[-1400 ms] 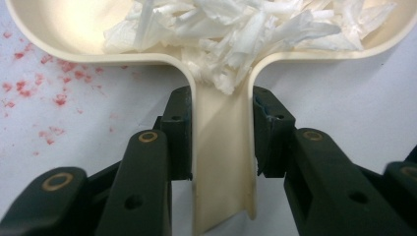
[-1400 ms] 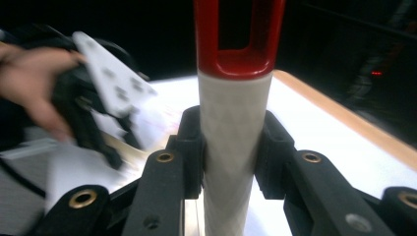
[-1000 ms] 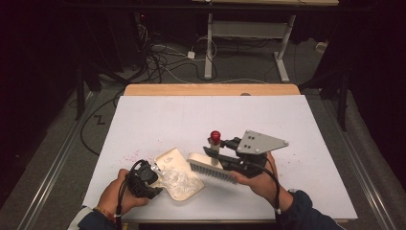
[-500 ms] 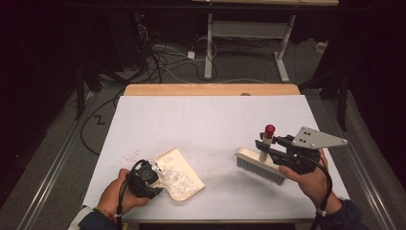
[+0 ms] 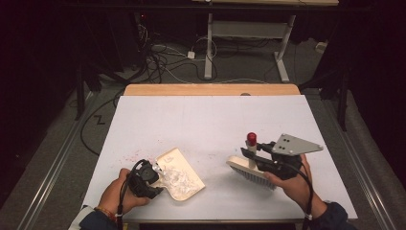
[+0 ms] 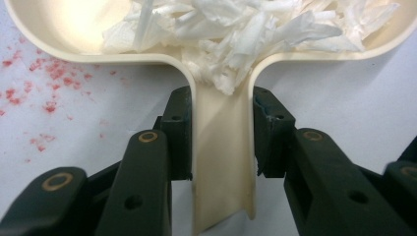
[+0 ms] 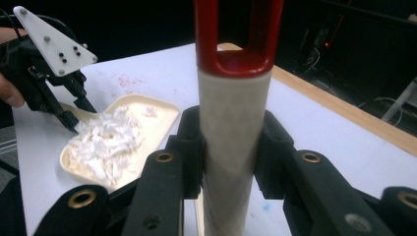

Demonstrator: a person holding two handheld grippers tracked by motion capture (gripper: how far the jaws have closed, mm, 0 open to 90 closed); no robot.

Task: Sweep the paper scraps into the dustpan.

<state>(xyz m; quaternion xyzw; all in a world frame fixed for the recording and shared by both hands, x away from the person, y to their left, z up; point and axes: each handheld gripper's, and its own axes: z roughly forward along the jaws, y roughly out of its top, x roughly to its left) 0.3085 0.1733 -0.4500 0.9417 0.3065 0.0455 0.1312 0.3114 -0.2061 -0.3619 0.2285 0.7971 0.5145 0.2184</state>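
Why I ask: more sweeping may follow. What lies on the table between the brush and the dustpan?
Nothing visible: bare white table separates the brush from the dustpan, which already holds paper scraps.

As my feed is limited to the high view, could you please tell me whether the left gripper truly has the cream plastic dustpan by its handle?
Observer: Yes. In the left gripper view, the jaws of the left gripper press on both sides of the handle of the cream plastic dustpan.
Operator: Thank you. Is any paper close to that handle?
Observer: Some of the white shredded paper lies at the mouth of the handle channel, just ahead of the jaws.
Operator: And how is the brush gripped?
Observer: In the right gripper view, the jaws of the right gripper clamp the white brush handle below its red looped tip.
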